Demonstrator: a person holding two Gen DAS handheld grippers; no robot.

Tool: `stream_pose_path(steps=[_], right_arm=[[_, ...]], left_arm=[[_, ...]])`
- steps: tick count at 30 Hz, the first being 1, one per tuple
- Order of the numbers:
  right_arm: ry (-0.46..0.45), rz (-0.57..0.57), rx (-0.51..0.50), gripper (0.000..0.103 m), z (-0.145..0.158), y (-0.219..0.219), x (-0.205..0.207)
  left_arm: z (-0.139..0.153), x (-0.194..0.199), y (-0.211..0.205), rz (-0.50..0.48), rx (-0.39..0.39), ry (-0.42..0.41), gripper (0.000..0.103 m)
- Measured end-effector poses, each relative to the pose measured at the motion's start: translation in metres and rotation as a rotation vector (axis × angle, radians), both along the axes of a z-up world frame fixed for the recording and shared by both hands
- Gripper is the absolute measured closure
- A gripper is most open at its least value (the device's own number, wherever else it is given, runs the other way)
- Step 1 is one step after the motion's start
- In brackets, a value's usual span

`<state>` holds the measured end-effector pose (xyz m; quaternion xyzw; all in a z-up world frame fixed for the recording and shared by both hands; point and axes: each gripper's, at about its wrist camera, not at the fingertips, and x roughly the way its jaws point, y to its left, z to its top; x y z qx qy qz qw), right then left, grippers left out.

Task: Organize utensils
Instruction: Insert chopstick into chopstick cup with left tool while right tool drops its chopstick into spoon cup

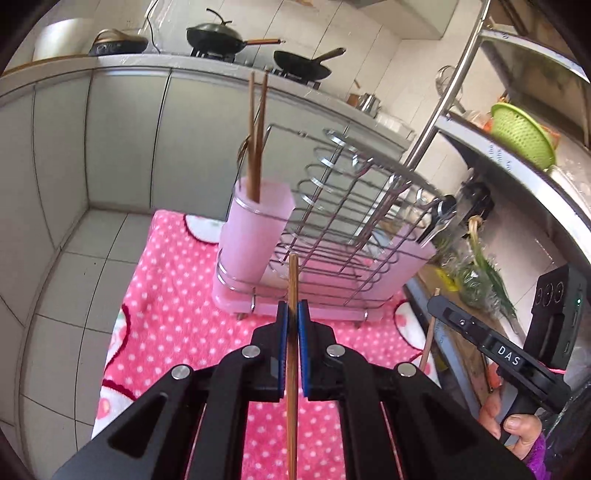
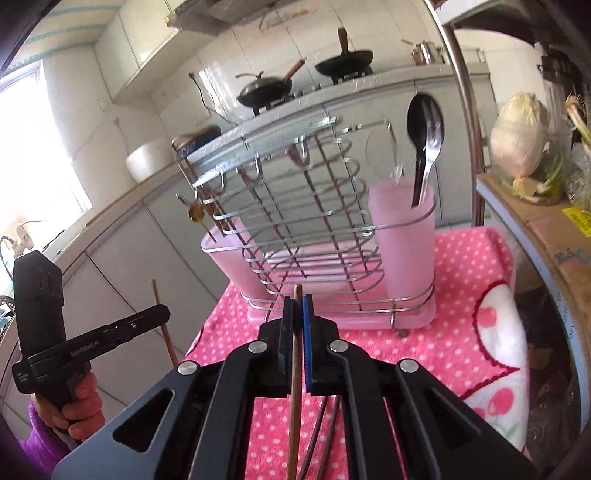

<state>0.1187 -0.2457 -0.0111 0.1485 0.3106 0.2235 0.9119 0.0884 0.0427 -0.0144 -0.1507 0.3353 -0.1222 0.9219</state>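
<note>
In the left wrist view my left gripper (image 1: 293, 306) is shut on a wooden chopstick (image 1: 293, 273) that stands upright between the blue pads. Ahead stands a wire rack (image 1: 332, 221) with a pink cup (image 1: 255, 229) holding two chopsticks (image 1: 255, 162). To the right, my right gripper (image 1: 435, 304) carries another chopstick (image 1: 427, 343). In the right wrist view my right gripper (image 2: 298, 301) is shut on that chopstick (image 2: 295, 369). The rack's other pink cup (image 2: 400, 240) holds a black spoon (image 2: 419, 122) and a metal fork (image 2: 434, 140). My left gripper (image 2: 164, 314) shows at the left.
The rack stands on a pink dotted cloth (image 2: 461, 314). More chopsticks (image 2: 321, 432) lie on the cloth under the right gripper. A steel shelf pole (image 2: 467, 129) and shelves with a green colander (image 1: 524, 136) and vegetables (image 2: 521, 133) flank the right. Woks (image 1: 218, 35) sit on the counter behind.
</note>
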Motion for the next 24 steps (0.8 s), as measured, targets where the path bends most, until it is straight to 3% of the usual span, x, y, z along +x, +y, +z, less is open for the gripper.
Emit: stream_pose_path(steps=[13,24], right_arm=[[-0.144,-0.083,0.036,0.098,0.040,-0.028,-0.016],[-0.259,-0.141,0.019,0.098,0.109,-0.061,0.019]], left_arm=[[0.045,-0.016,0.005,0.041,-0.028,-0.117,0.098],[0.101,-0.001,0.025,0.089,-0.021,-0.163,0.098]])
